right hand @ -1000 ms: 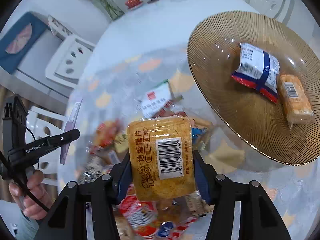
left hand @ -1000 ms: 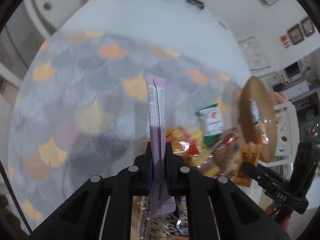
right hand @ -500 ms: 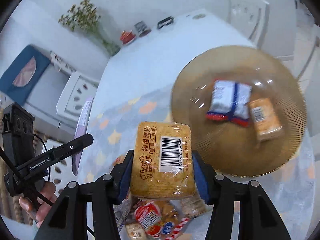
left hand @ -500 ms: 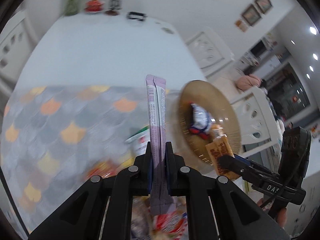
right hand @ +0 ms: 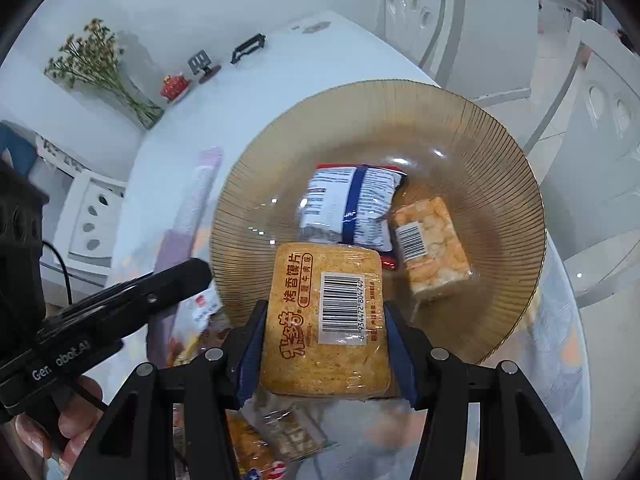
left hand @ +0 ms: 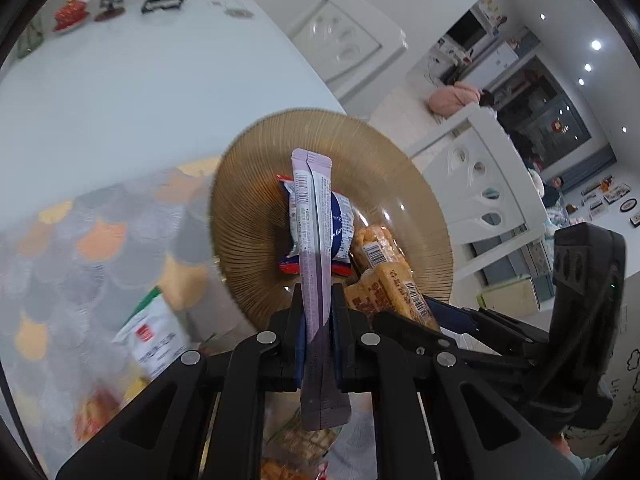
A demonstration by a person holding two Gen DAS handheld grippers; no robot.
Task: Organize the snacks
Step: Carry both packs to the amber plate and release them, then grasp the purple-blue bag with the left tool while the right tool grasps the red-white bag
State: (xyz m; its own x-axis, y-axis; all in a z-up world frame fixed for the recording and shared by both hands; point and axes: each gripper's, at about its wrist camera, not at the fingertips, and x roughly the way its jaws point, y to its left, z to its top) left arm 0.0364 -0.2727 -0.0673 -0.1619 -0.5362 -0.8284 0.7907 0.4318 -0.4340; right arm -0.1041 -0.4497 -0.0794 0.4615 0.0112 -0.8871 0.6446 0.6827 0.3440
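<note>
Swung across from the patterned cloth to above the amber plate (right hand: 496, 152) since a second ago. Left claw (left hand: 318, 312) clamped on a thin purple stick packet (left hand: 314, 248), held upright over the plate. Right claw (right hand: 326, 344) gripping a golden toast-chip pack (right hand: 326, 316) at the plate's near rim. Already lying in the plate: a blue-and-white bag (right hand: 348, 204) and an orange cracker bar (right hand: 430, 248), touching. More snacks (left hand: 154, 334) left on the surface.
</note>
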